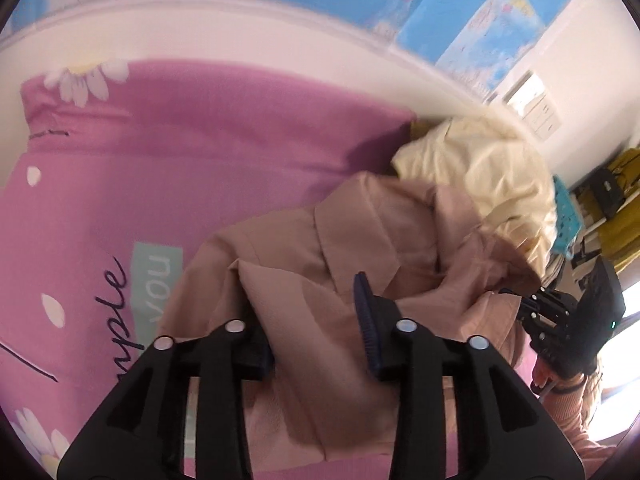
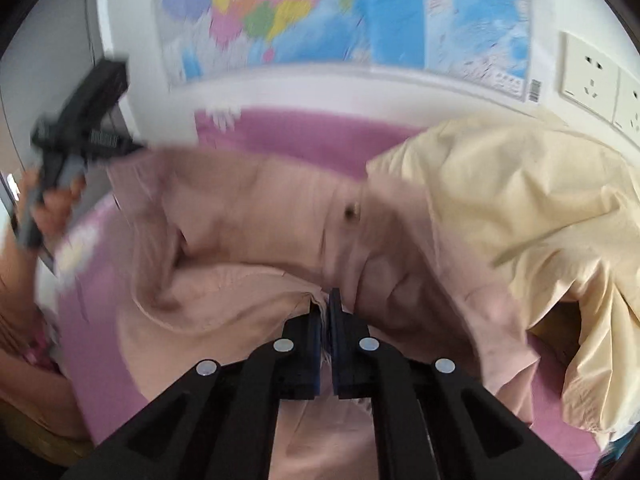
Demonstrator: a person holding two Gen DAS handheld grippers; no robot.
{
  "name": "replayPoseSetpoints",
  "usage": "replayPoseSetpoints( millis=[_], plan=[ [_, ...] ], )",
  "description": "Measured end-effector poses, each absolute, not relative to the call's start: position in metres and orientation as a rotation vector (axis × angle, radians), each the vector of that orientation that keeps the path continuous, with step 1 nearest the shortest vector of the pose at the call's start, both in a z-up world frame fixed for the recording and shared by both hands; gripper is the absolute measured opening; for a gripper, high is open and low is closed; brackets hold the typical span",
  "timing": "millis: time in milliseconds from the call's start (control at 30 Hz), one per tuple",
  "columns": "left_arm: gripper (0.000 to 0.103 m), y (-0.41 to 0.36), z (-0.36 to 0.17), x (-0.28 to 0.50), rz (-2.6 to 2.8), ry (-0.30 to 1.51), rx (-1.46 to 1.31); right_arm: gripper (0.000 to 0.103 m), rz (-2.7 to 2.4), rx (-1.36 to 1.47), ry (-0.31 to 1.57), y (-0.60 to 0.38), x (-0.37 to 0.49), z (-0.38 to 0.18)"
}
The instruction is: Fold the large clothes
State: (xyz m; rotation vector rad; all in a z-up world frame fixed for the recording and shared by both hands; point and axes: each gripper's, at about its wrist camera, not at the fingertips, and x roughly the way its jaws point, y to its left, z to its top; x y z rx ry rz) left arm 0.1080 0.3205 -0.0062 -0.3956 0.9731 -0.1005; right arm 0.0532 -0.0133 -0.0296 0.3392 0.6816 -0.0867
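While the beige coat (image 2: 248, 216) is lying rumpled on the pink bedsheet (image 1: 200, 148), the right claw (image 2: 325, 308) is pinching its edge shut and the left claw (image 1: 312, 320) is hovering partly open, empty; next move likely needs a left re-grip.

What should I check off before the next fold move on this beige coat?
1. Right gripper shut on an edge of the beige coat: ok.
2. Left gripper open over the coat, pads not pressing cloth: ok.
3. Coat spread flat: not ok, bunched.
4. Cream garment clear of the coat: not ok, it overlaps one end.
5. Pink bedsheet has free room beside the coat: ok.
6. Sleeves located: cannot tell.
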Motion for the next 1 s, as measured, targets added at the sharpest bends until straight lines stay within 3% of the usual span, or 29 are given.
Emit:
replayPoseSetpoints(
  millis=[100,367,700,733,800,900,1000],
  plan=[
    [0.051,0.329,0.016,0.093,-0.126,0.889,-0.436,0.004,-0.076,0.419,0.643,-0.031,0.054,-0.017],
    [0.063,0.312,0.057,0.052,-0.141,0.682,-0.316,0.004,-0.075,0.511,0.684,-0.054,0.073,-0.019],
    [0.065,0.216,-0.016,0.091,-0.297,0.895,0.042,0.004,-0.084,0.504,0.705,-0.055,0.079,-0.016],
    [0.063,0.214,-0.023,0.096,-0.289,0.911,0.055,0.004,-0.083,0.495,0.705,-0.055,0.079,-0.015],
    [0.037,0.213,-0.039,0.112,-0.291,0.956,0.041,0.004,-0.093,0.487,0.702,-0.057,0.079,-0.012],
    [0.012,0.219,-0.043,0.121,-0.290,0.949,-0.020,0.004,-0.112,0.477,0.691,-0.062,0.083,-0.004],
    [0.009,0.221,-0.027,0.118,-0.226,0.858,-0.031,0.004,-0.174,0.433,0.685,-0.067,0.094,-0.002]
  ],
)
